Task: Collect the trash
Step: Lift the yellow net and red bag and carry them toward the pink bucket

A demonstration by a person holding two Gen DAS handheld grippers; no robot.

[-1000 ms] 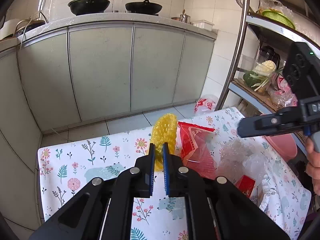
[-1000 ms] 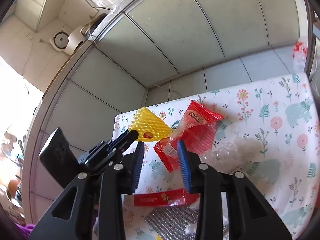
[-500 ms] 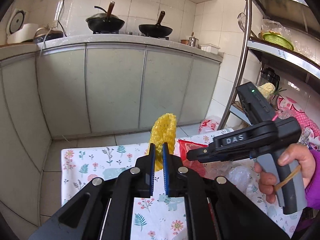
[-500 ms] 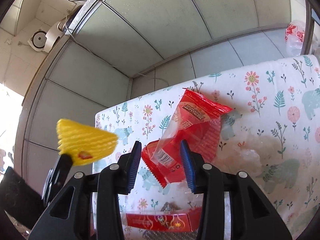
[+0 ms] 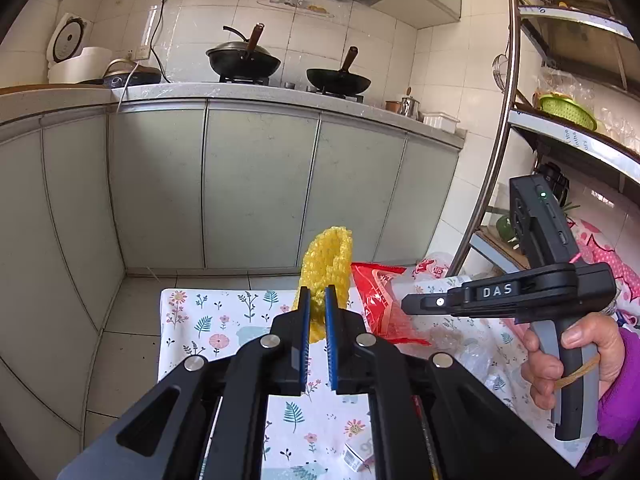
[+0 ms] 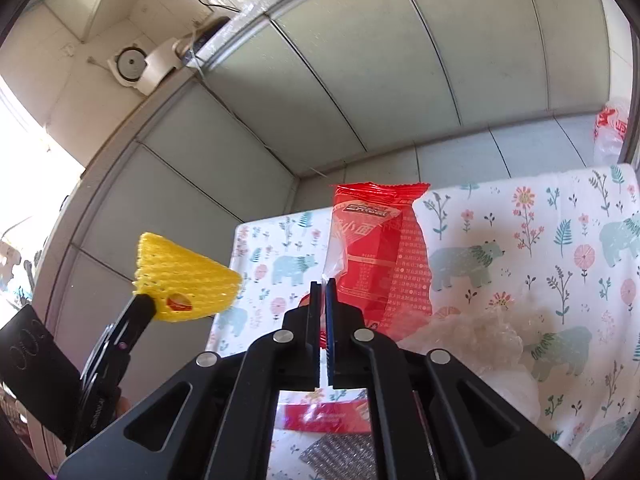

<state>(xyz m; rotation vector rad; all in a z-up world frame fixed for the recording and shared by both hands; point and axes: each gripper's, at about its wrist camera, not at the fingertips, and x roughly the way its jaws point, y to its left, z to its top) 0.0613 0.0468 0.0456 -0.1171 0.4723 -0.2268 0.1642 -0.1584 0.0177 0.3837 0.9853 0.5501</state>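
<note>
My left gripper (image 5: 316, 294) is shut on a yellow foam fruit net (image 5: 326, 264) and holds it above the floral tablecloth (image 5: 208, 320). It also shows in the right wrist view (image 6: 184, 280), held at the left. My right gripper (image 6: 323, 282) is shut on a red snack wrapper (image 6: 380, 256), pinching its clear left edge, and lifts it above the table. The wrapper shows in the left wrist view (image 5: 376, 296) with the right gripper (image 5: 412, 304) beside it.
Crumpled clear plastic (image 6: 472, 332) lies on the tablecloth to the right. A flat red packet (image 6: 324, 416) and a silver foil piece (image 6: 336, 456) lie under my right gripper. Kitchen cabinets (image 5: 256, 184) stand behind; a metal shelf rack (image 5: 504, 120) stands at the right.
My right gripper has shut on the red wrapper and raised it upright. My left gripper has lifted the yellow net higher off the table.
</note>
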